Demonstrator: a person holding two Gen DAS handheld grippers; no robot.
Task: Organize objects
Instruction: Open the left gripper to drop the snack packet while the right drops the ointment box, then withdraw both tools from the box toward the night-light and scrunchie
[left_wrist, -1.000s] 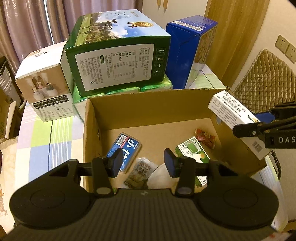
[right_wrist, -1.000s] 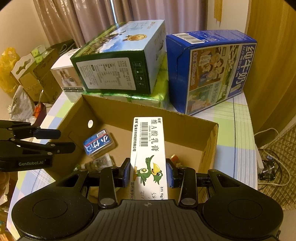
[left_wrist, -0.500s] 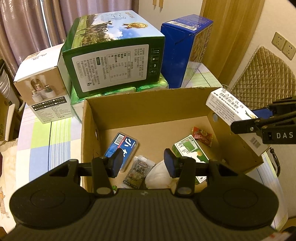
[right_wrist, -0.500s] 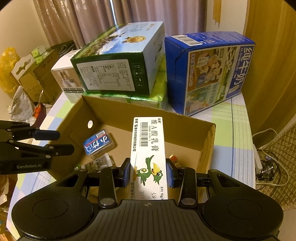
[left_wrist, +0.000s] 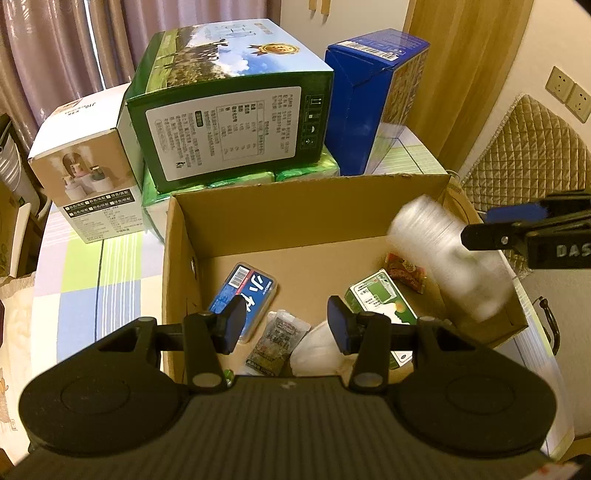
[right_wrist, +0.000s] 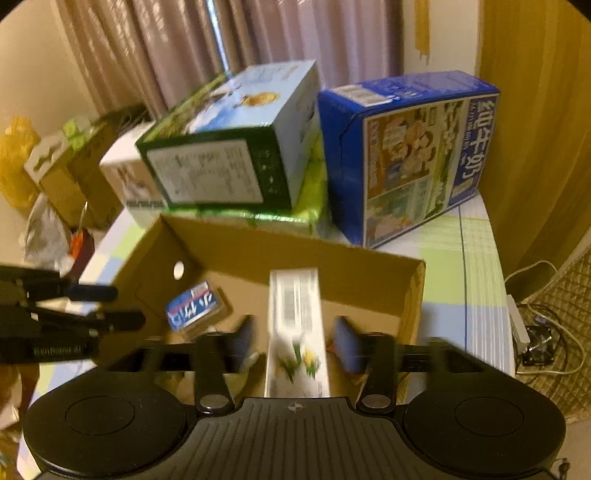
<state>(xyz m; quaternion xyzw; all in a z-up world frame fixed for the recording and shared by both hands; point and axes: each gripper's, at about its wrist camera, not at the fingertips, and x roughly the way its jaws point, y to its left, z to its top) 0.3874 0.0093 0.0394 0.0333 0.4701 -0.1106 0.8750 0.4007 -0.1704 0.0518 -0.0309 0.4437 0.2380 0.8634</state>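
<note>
Over the cardboard box (right_wrist: 303, 254), the right gripper (right_wrist: 295, 341) has its fingers spread, the white carton (right_wrist: 297, 325) loose between them. The left gripper (left_wrist: 286, 325) hangs spread and empty above the box.

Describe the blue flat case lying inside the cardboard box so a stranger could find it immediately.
Find the open cardboard box in front of the stacked cartons. On its floor by the left wall lies the flat blue case, the only blue item there, with large white characters and a barcode label.

Left tool (left_wrist: 287, 322) fingers spread, empty; right tool (right_wrist: 295, 338) fingers spread wide.
</note>
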